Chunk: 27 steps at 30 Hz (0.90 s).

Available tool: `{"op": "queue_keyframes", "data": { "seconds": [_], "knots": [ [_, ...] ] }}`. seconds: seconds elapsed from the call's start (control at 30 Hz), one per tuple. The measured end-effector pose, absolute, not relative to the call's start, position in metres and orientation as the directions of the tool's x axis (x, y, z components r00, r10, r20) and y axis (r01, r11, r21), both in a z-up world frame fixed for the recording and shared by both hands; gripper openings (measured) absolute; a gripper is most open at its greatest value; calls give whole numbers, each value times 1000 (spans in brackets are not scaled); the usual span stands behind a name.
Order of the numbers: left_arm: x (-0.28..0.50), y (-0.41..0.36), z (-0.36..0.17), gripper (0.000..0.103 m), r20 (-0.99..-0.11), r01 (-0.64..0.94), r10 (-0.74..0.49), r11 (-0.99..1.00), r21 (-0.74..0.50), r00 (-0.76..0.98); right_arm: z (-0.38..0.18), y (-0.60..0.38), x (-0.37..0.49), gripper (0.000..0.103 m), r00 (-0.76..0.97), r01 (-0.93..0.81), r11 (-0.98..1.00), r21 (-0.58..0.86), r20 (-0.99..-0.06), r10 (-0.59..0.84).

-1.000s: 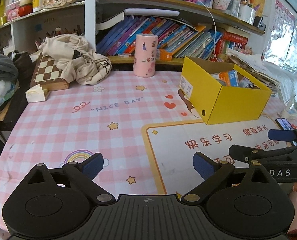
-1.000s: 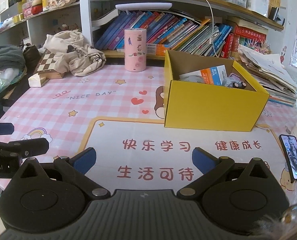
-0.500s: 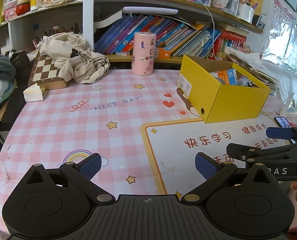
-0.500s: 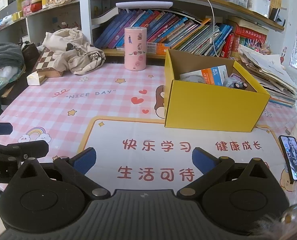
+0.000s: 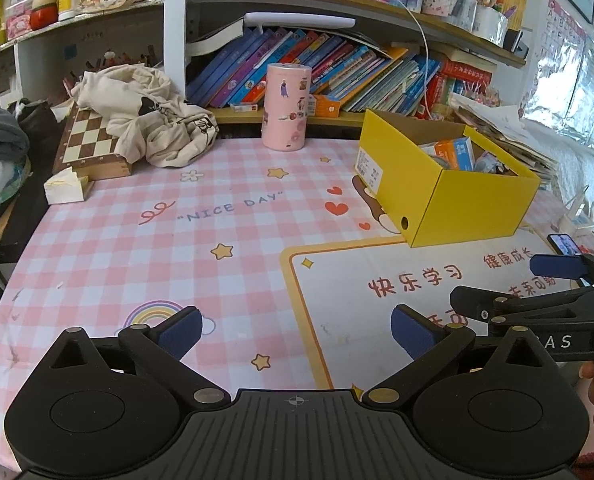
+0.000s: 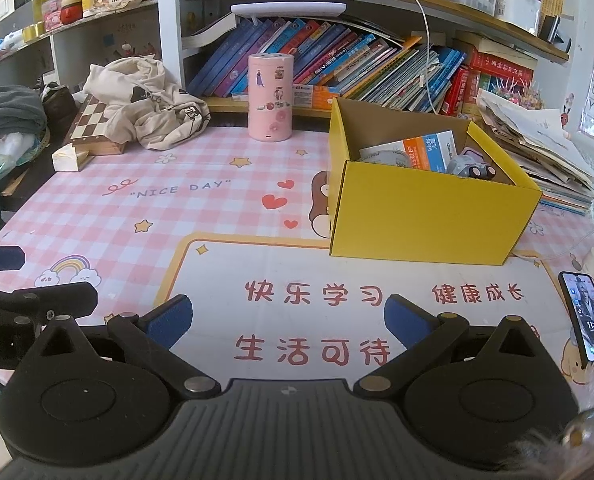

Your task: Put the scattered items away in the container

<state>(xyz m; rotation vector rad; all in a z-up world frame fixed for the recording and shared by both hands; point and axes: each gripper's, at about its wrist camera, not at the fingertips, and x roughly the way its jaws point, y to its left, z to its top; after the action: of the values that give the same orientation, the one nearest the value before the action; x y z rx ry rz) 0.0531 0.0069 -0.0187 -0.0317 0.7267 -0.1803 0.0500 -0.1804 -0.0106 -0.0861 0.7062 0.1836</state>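
Left gripper (image 5: 295, 330), right gripper (image 6: 287, 320): both agape, empty.

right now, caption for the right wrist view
Open right claw hovers over the mat, facing the yellow box already holding items.

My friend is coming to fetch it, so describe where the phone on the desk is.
Find the yellow box on the pink checked tablecloth. The phone lies flat beyond the box's near right corner, at the table's right edge; it is the only dark slab, its screen lit.
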Motion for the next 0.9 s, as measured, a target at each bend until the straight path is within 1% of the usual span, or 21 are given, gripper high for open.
{"op": "queue_keyframes", "data": {
  "seconds": [0.23, 0.43, 0.63, 0.77, 0.9],
  "knots": [
    [54, 5, -19, 102, -658, 154, -175, 984, -90, 732, -11, -180, 51, 103, 745, -196, 980, -16, -653, 139],
    [56, 6, -22, 103, -669, 153, -192, 981, -118, 718, -11, -182, 53, 103, 743, -203, 979, -16, -654, 143],
    [55, 1, -23, 103, -667, 163, -192, 981, -107, 720, -12, -182, 55, 103, 742, -202, 979, -16, -655, 142],
    [55, 7, -22, 103, -651, 149, -208, 978, -145, 730, -12, -183, 56, 103, 741, -208, 978, -18, -656, 146],
    [57, 6, -24, 103, -656, 139, -210, 977, -159, 725, -12, -185, 58, 103, 738, -211, 977, -17, -659, 147]
  ]
}}
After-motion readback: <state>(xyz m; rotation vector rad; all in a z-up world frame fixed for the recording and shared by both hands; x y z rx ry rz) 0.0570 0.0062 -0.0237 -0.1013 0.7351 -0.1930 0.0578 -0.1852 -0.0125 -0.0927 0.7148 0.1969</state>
